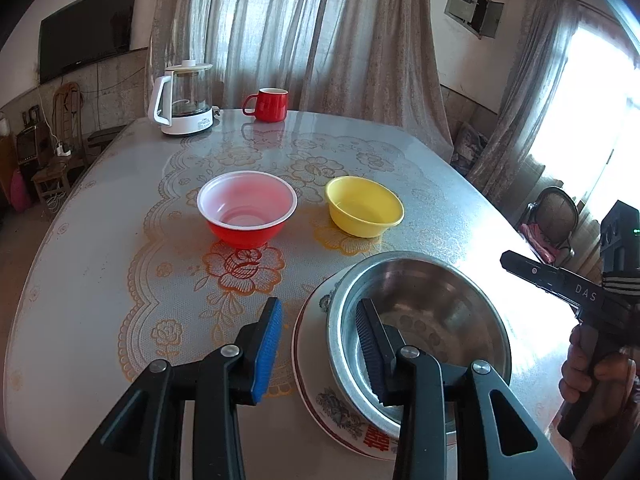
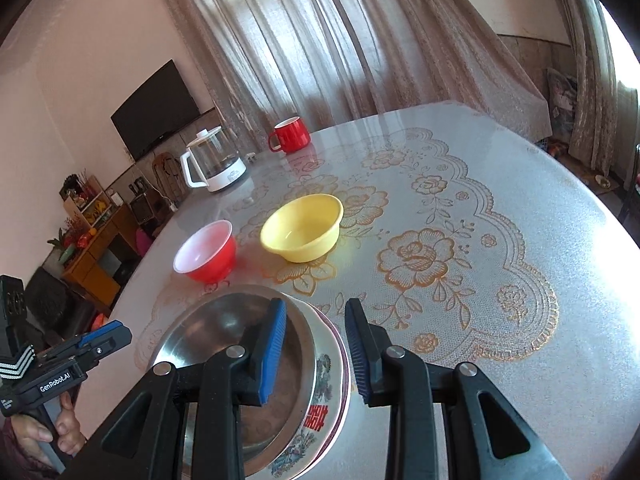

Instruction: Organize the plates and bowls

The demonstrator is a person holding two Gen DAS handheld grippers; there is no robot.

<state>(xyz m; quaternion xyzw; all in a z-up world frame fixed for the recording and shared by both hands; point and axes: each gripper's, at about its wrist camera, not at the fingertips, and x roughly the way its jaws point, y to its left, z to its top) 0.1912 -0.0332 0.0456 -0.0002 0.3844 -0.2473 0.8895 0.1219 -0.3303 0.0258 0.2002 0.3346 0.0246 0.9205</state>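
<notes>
A steel bowl (image 1: 424,308) (image 2: 224,328) sits on a flowered plate (image 1: 316,392) (image 2: 328,372) at the near table edge. My left gripper (image 1: 319,302) is open over their left rim, one finger above the bowl's inside and the other outside the plate, pads not pressing. My right gripper (image 2: 314,302) straddles the opposite rim the same way, open. Each shows side-on in the other's view: right gripper (image 1: 508,259), left gripper (image 2: 120,330). Farther back stand a red bowl with a white inside (image 1: 247,210) (image 2: 206,254) and a yellow bowl (image 1: 364,206) (image 2: 302,226), both upright.
A red mug (image 1: 270,105) (image 2: 290,135) and a glass kettle on a white base (image 1: 184,100) (image 2: 214,166) stand at the far edge of the table (image 1: 100,280). A person's hands hold both gripper handles. Chairs and a cabinet lie beyond the table.
</notes>
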